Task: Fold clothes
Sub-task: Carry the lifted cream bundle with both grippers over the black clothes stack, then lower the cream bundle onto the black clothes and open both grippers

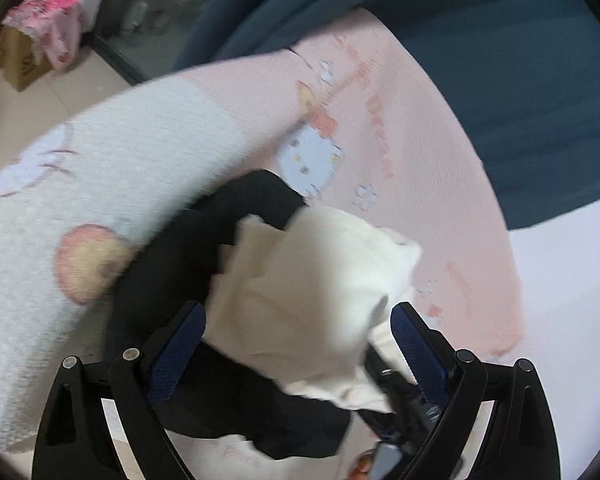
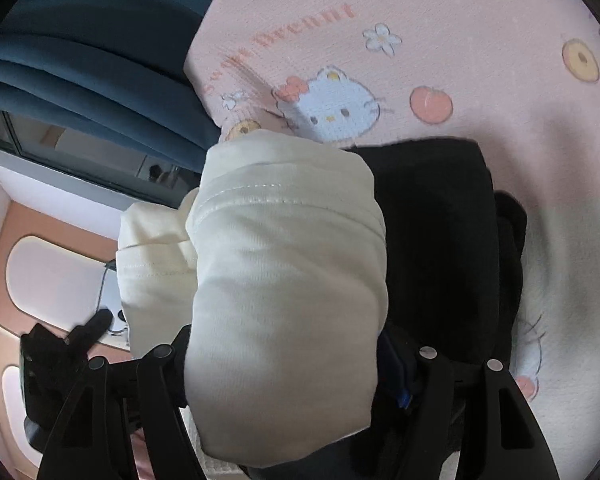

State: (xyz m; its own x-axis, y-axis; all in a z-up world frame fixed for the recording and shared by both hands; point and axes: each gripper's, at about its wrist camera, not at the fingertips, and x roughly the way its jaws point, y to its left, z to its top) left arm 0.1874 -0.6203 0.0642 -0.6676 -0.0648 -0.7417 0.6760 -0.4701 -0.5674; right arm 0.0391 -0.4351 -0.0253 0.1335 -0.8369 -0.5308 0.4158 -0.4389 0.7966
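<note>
A cream-white garment [image 1: 300,280] lies bunched on top of a black garment [image 1: 220,400] on a pink Hello Kitty blanket [image 1: 400,140]. My left gripper [image 1: 300,344] is open, its blue-padded fingers [image 1: 176,356] standing on either side of the cream cloth. In the right wrist view the cream garment [image 2: 284,300] hangs draped over my right gripper [image 2: 296,364] and hides its fingers; the black garment [image 2: 440,240] lies behind it. The other gripper shows at lower left in that view [image 2: 60,352].
A dark blue curtain [image 1: 500,60] hangs behind the bed. A cardboard box [image 1: 16,60] with pink packets stands on the tiled floor at the far left. A white sheet [image 1: 572,300] lies to the right of the blanket.
</note>
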